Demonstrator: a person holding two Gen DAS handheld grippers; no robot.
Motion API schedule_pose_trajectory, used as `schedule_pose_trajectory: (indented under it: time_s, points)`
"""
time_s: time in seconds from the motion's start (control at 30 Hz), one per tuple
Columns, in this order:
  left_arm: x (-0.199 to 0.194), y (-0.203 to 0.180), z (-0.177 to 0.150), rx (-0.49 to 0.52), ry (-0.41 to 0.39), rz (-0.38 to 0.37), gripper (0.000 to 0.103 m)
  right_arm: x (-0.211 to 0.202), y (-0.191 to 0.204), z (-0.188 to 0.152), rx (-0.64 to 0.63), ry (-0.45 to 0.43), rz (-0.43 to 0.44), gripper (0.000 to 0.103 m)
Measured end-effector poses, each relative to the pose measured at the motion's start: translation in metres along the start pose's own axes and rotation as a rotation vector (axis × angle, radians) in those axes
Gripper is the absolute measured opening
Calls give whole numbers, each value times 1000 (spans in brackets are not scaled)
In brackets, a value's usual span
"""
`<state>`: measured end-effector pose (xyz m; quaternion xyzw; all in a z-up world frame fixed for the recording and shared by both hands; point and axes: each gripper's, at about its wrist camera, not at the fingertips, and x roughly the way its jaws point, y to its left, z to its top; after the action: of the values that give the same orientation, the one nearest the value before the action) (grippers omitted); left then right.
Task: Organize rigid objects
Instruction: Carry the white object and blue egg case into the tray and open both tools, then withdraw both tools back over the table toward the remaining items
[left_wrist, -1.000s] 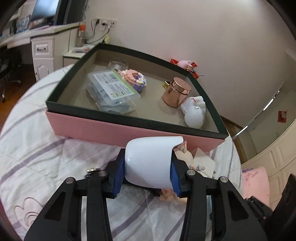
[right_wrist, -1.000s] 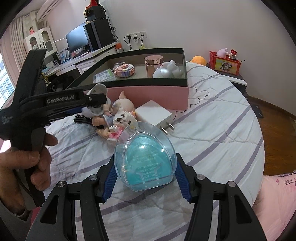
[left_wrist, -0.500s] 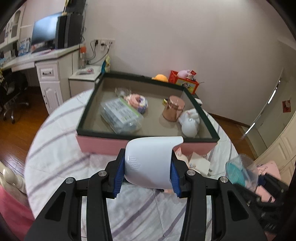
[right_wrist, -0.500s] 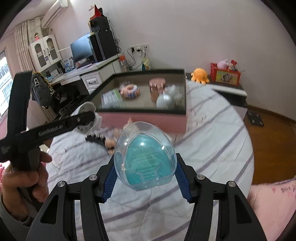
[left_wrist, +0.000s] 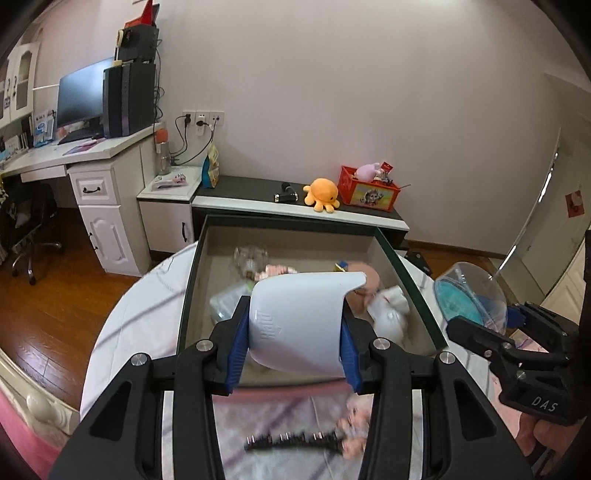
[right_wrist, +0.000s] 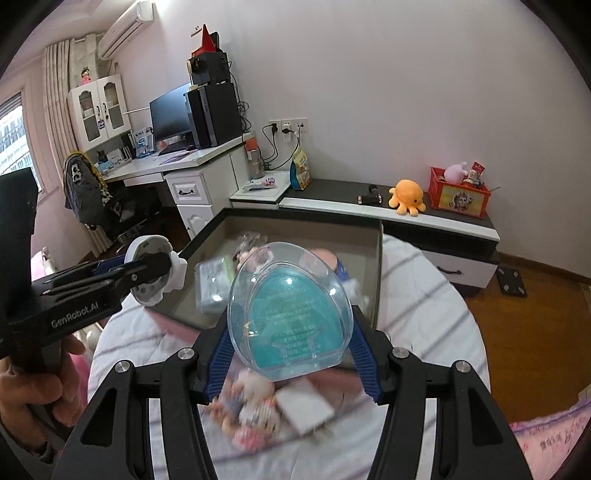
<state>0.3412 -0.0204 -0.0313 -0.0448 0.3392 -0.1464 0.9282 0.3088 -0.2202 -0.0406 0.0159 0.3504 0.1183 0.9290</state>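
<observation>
Carrying both finds over the pink box (left_wrist: 406, 266) so they can drop in with the other hard stuff | left gripper (left_wrist: 293, 345) partly open, pads clamped on a white shell-like thing (left_wrist: 299, 321), above the box's near edge | right gripper (right_wrist: 290, 360) wider, gripping the clear egg case (right_wrist: 290, 314) | toys (right_wrist: 251, 406) on the bed, guessing they're next
</observation>
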Motion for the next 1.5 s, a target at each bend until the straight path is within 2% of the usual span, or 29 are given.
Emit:
schedule_pose_trajectory:
  time_s: [0.13,0.33,0.67,0.7,0.73,0.77,0.8,0.83,0.87,0.9,0.97,1.0,1.27,1.5]
  points:
    - [27,7,11,2,18,7,43,30,2,11,-16,28,1,59]
    - [62,12,5,-5,67,-1,43,68,2,8,-20,78,5,59]
    - [87,15,-6,-5,122,7,44,100,5,-4,-40,146,1,59]
    - [85,15,-8,-4,119,9,44,102,6,-4,-45,152,0,59]
    - [83,15,-8,-2,117,17,49,103,7,-6,-50,156,-2,59]
    - [81,14,-9,-1,111,23,62,103,9,-7,-59,158,-4,60]
    - [77,14,-10,-1,99,34,71,104,10,-8,-70,162,-4,66]
    - [73,13,-10,-1,83,47,88,104,11,-9,-77,163,-5,82]
    - [65,13,-10,1,56,65,100,103,13,-11,-85,160,-7,87]
    - [61,12,-10,2,40,70,103,102,14,-11,-88,159,-15,88]
    - [49,12,-10,6,22,73,103,99,12,-12,-71,155,-28,94]
    - [46,12,-10,6,21,76,103,96,11,-11,-61,148,-25,103]
    - [-5,11,-22,0,-37,116,103,58,8,-11,14,71,-20,103]
    - [-46,-2,-35,16,-71,137,103,15,9,-24,74,14,-26,103]
